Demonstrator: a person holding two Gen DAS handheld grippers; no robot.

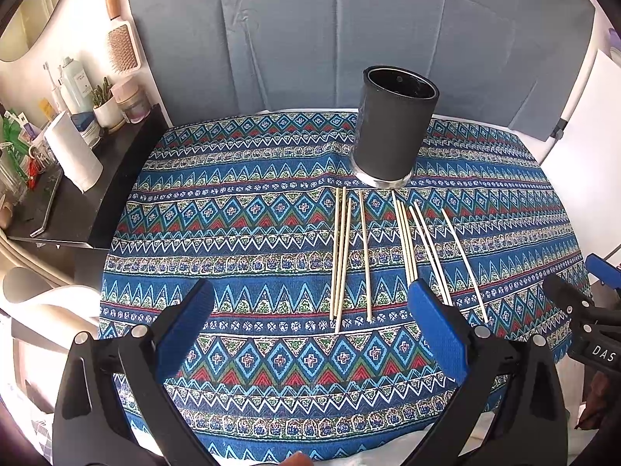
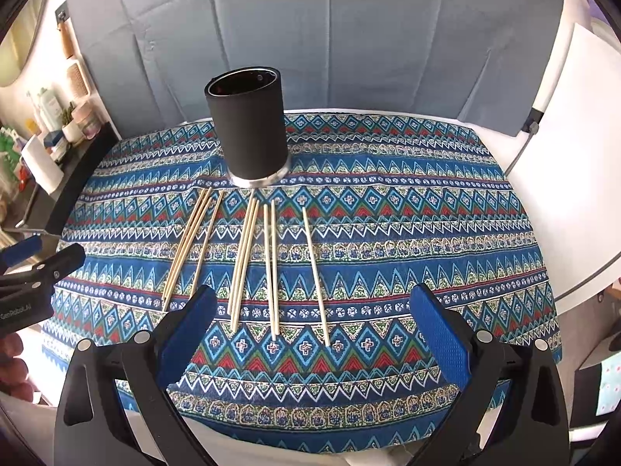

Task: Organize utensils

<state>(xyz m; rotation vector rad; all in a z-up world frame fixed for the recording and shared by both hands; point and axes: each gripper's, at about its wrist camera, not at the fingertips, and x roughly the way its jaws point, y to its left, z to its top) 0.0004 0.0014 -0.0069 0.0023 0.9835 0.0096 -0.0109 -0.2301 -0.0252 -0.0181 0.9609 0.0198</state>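
Observation:
Several thin wooden sticks (image 1: 366, 256) lie side by side on the blue patterned tablecloth (image 1: 240, 209), pointing toward a black cylindrical holder (image 1: 392, 132) that stands upright behind them. The sticks (image 2: 271, 264) and the holder (image 2: 250, 132) also show in the right wrist view. My left gripper (image 1: 310, 303) is open and empty, hovering above the near ends of the sticks. My right gripper (image 2: 312, 306) is open and empty, also above the near ends. The right gripper also shows at the right edge of the left wrist view (image 1: 582, 299).
A black side shelf (image 1: 97, 194) at the left holds a paper towel roll (image 1: 73, 151), bottles and a small plant. A grey padded backrest (image 1: 330, 31) rises behind the table. A white board (image 2: 574, 147) stands at the right.

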